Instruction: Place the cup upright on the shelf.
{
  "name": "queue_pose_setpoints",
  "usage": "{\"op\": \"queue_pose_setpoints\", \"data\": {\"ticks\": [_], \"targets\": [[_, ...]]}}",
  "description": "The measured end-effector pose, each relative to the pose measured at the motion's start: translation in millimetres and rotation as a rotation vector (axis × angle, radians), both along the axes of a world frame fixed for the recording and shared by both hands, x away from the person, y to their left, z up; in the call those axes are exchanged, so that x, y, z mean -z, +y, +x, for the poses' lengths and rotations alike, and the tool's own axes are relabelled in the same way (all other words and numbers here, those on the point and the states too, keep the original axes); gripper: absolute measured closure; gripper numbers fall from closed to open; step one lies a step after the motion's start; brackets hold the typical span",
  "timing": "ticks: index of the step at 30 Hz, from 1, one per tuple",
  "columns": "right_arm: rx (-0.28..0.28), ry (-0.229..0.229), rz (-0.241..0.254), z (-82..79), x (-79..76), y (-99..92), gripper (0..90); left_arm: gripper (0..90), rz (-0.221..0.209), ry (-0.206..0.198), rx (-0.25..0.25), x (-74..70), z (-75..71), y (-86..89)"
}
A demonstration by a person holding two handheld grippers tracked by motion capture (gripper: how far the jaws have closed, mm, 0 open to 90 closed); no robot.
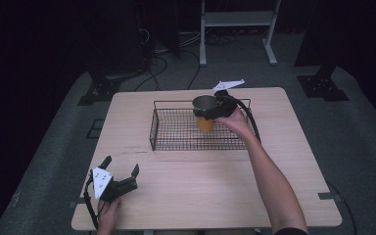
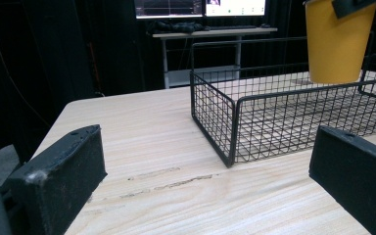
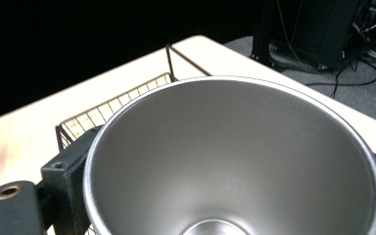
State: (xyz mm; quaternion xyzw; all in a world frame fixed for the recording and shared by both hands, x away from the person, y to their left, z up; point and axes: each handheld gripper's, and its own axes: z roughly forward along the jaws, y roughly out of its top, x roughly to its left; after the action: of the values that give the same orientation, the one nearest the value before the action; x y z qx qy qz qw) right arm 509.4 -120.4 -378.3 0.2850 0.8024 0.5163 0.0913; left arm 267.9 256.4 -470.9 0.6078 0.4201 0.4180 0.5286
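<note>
Over the wire basket (image 1: 176,129), toward its far right corner, the right gripper (image 1: 214,108) holds a yellow cup (image 1: 205,122) upright. Cup outer wall yellow, inside bare grey metal, mouth open upward. From the left gripper view the cup (image 2: 337,44) hangs clear above the basket's (image 2: 235,122) top rail, base not touching the mesh floor. Right gripper view: jaws sit against either side of the cup (image 3: 235,161) just under its rim, clamped on it; the steel interior is visible down to the bottom. Basket corner (image 3: 112,107) is visible beyond the rim.

Left gripper (image 1: 122,178) lies near the front left edge of the wooden table (image 1: 186,196), well apart from the basket, a hand (image 1: 108,213) behind it. Jaws spread wide, nothing between them; only bare tabletop (image 2: 152,147) shows in the gap.

Basket is black wire, rectangular, low-walled, set on the far half of the table. Nothing rests on its floor. Right forearm (image 1: 274,181) reaches diagonally across the table toward it.
</note>
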Motion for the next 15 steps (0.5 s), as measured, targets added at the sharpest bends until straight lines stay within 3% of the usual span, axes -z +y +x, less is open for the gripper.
{"op": "queue_pose_setpoints", "data": {"ticks": [9, 15], "targets": [[-0.041, -0.006, -0.052, 4.5, 13.1, 2.7, 8.6, 0.0, -0.001, 0.0, 0.0, 0.0, -0.1, 0.2], [-0.048, 0.005, -0.039, 9.4, 22.6, 0.8, 8.7, 0.0, 0.0, -0.001, -0.001, 0.0, 0.0, -0.2]]}}
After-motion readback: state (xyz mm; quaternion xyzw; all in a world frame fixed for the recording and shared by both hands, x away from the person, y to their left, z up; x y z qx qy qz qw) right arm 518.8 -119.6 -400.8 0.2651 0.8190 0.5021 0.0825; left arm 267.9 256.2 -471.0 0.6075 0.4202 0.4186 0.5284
